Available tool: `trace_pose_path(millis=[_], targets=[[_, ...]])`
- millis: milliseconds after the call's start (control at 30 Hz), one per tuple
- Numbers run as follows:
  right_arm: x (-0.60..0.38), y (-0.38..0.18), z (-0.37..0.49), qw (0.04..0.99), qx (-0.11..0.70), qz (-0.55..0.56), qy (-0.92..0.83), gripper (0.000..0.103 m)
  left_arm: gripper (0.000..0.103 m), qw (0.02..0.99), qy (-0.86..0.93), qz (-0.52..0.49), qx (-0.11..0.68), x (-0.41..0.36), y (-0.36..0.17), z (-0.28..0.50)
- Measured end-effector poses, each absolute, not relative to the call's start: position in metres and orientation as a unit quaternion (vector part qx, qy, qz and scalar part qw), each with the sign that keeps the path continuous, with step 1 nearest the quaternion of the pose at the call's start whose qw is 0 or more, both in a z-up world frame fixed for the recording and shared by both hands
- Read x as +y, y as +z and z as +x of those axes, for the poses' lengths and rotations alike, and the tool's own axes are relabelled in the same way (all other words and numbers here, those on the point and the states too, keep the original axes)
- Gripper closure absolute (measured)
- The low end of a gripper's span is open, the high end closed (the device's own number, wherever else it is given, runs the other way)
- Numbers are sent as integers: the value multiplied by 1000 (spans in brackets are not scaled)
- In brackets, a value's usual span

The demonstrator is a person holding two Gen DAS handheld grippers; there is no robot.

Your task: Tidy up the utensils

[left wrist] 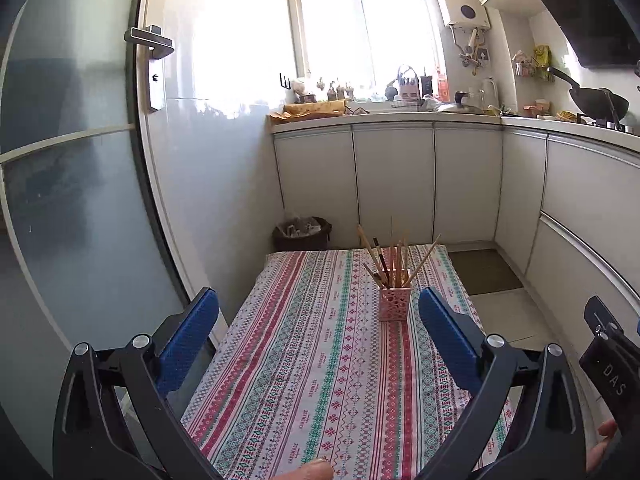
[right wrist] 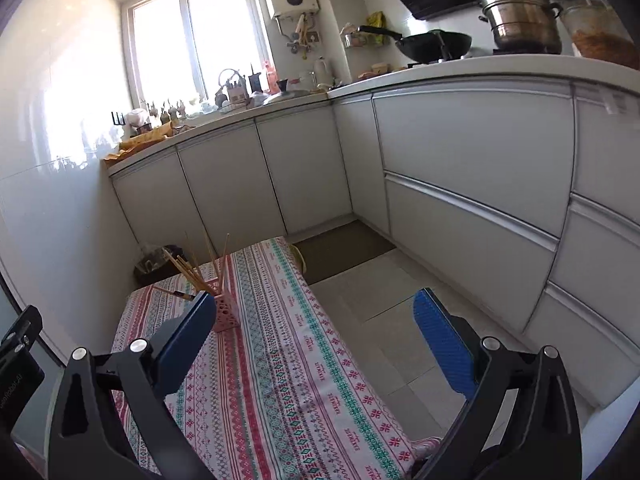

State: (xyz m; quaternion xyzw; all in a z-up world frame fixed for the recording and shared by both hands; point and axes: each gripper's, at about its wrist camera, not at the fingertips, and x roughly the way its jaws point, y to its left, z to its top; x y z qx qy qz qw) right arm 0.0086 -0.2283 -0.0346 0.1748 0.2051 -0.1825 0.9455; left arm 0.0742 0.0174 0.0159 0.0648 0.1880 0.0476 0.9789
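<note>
White letters "DAS" on the black right tool (left wrist: 612, 368) body.

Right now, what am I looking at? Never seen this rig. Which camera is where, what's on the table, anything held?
No robot: a person carries one pair of hand-held tongs in each hand, with a fisheye camera on each looking along its blue fingers. One picture is from the left tongs, the other from the right tongs. Both are wide open with nothing between them. On the table's patterned cloth stands a pink holder, upright, full of chopsticks. Nothing else lies on the cloth. Behind are kitchen cabinets.
</note>
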Motion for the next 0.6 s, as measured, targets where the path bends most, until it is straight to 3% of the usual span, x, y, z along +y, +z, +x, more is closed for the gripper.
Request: trace_pose_path(millis=[600], targets=[[-215, -27, -51, 939, 250, 166, -167, 7, 7, 980, 39, 27, 192, 29, 27, 23]])
